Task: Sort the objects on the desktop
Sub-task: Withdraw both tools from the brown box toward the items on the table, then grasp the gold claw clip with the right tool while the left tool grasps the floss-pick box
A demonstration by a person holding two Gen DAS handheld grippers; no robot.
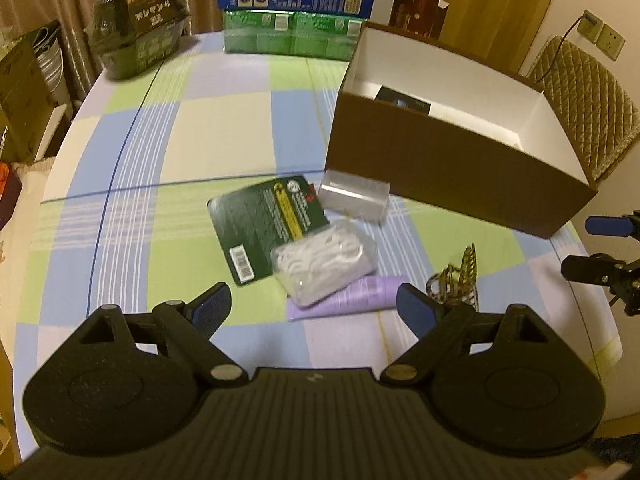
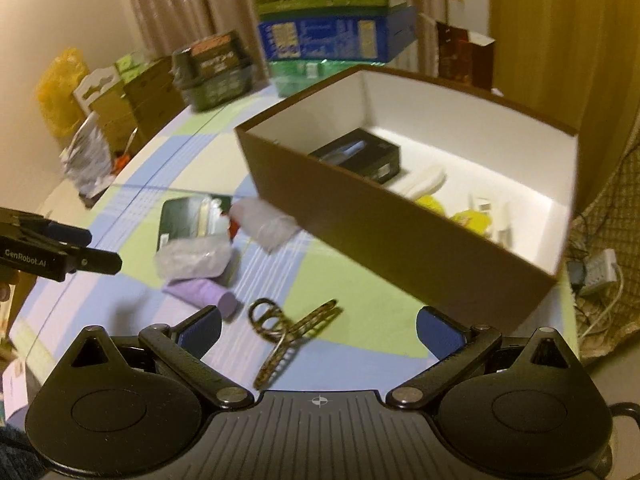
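A brown box (image 1: pixel 452 168) with a white inside stands on the checked tablecloth; in the right wrist view (image 2: pixel 384 232) it holds a black case (image 2: pixel 360 154) and yellow and white items. In front of it lie a green card pack (image 1: pixel 260 228), a clear plastic box (image 1: pixel 356 196), a bag of white floss picks (image 1: pixel 324 264), a purple tube (image 1: pixel 352 296) and a gold hair clip (image 1: pixel 456 276). My left gripper (image 1: pixel 316 312) is open above the tube. My right gripper (image 2: pixel 318 328) is open and empty over the hair clip (image 2: pixel 288 328).
Green and blue cartons (image 1: pixel 296 8) and a dark packaged container (image 1: pixel 140 24) stand at the table's far edge. A padded chair (image 1: pixel 584 92) is behind the box. Boxes and bags (image 2: pixel 100 112) sit beyond the table's left side. A power strip (image 2: pixel 596 272) lies on the floor.
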